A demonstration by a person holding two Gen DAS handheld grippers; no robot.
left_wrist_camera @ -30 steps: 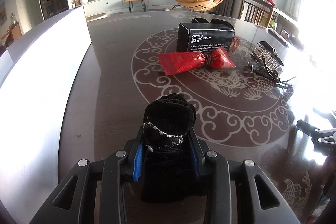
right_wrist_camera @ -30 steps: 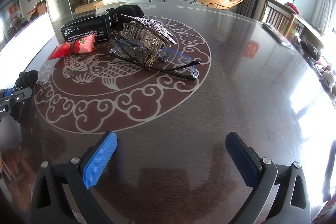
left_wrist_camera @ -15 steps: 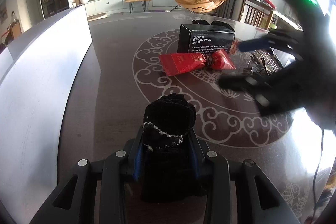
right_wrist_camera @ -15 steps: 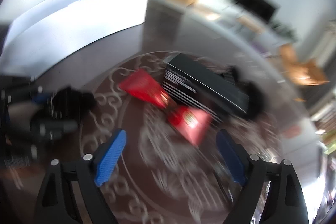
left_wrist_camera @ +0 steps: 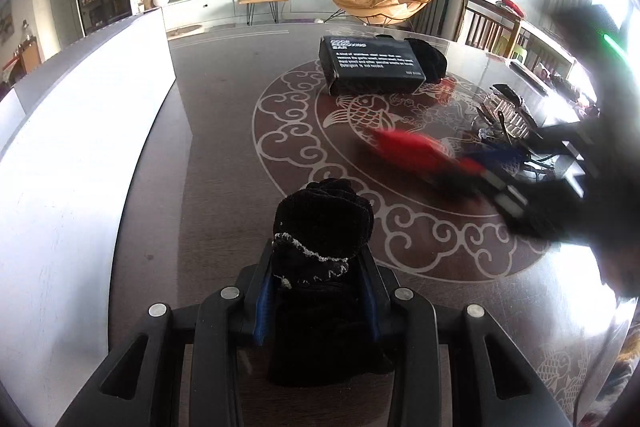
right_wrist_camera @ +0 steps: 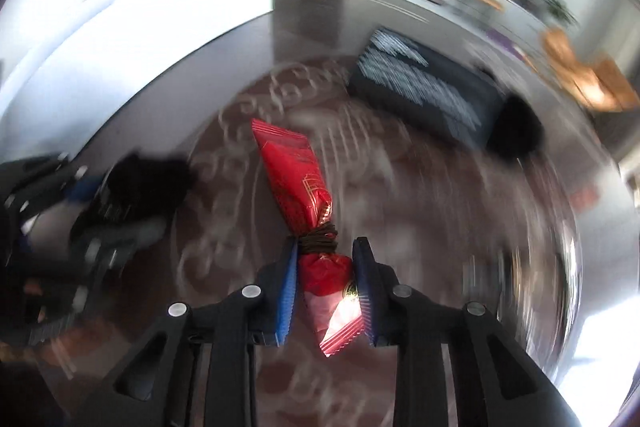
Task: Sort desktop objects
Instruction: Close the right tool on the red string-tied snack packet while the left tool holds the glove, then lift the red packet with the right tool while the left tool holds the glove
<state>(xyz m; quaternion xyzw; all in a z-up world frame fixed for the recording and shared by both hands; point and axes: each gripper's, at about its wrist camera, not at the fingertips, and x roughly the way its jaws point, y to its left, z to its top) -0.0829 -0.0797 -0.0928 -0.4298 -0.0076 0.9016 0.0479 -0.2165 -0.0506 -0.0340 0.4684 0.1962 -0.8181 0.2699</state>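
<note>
Right tongs point(right_wrist_camera: 325, 279) just closed on the red packet's point(right_wrist_camera: 298, 179) short end over the desk point(left_wrist_camera: 224, 163), left tongs point(left_wrist_camera: 318, 291) clamp the black sock point(left_wrist_camera: 322, 227) — off-centre pinch, long end may swing and slip out.

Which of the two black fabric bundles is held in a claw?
The near black bundle, clamped in the left claw; the other lies behind the black box.

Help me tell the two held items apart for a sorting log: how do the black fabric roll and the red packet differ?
The black fabric roll is dark, soft cloth; the red packet is glossy wrapper tied with brown cord. The roll sits in the left gripper, the packet in the right gripper. Both are clamped between blue pads.
</note>
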